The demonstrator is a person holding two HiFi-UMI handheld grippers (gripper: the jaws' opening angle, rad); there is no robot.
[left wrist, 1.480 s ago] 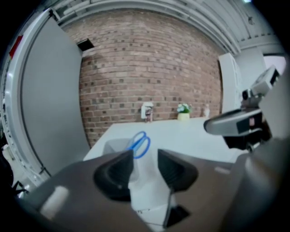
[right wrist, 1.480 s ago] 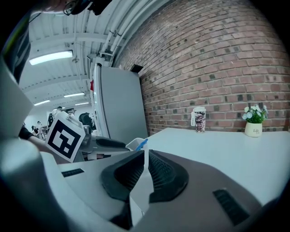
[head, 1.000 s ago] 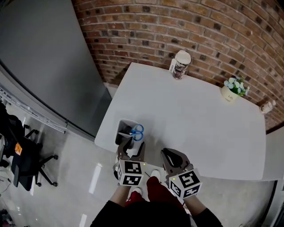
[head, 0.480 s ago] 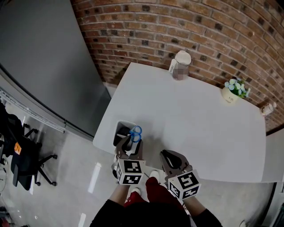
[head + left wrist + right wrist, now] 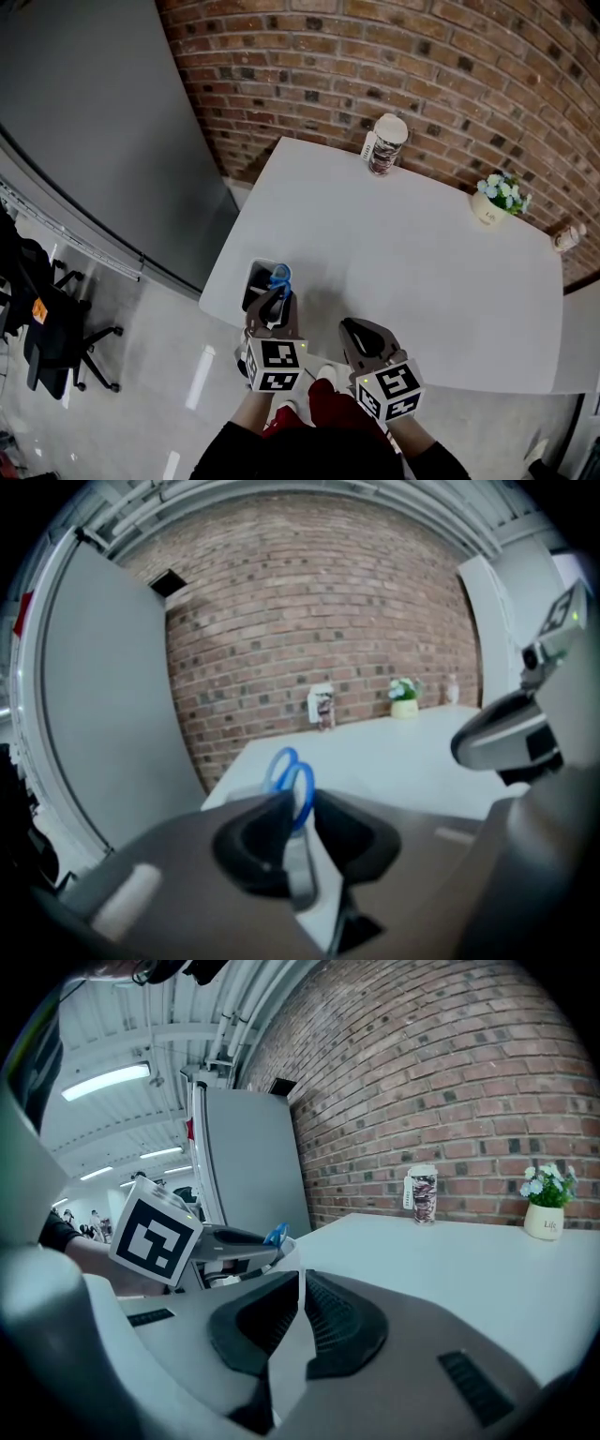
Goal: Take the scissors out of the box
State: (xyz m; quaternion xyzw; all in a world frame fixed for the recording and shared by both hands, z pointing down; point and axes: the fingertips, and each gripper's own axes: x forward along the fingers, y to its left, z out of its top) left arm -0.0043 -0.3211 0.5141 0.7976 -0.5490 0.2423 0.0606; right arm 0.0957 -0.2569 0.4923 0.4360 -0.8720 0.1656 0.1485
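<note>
Blue-handled scissors point(image 5: 279, 277) stand handles-up in a small grey box point(image 5: 253, 281) at the near left corner of the white table point(image 5: 422, 253). My left gripper point(image 5: 277, 302) reaches over the table edge to them. Its jaws are closing, and in the left gripper view the blue handle loops point(image 5: 292, 782) sit in the narrow gap between the two dark pads and touch them. The right gripper point(image 5: 354, 330) hangs just off the table's front edge, to the right of the box, jaws together and empty. From the right gripper view the scissors point(image 5: 275, 1234) show at the left gripper's tip.
A lidded jar point(image 5: 385, 142) stands at the table's far edge by the brick wall. A small pot of flowers point(image 5: 497, 197) and a little bottle point(image 5: 565, 236) sit at the far right. Left of the table are a grey wall panel and an office chair point(image 5: 47, 328).
The left gripper's jaws have gone from wide open to nearly together around the scissors' handles, which now look edge-on in the head view. The right gripper has stayed put.
</note>
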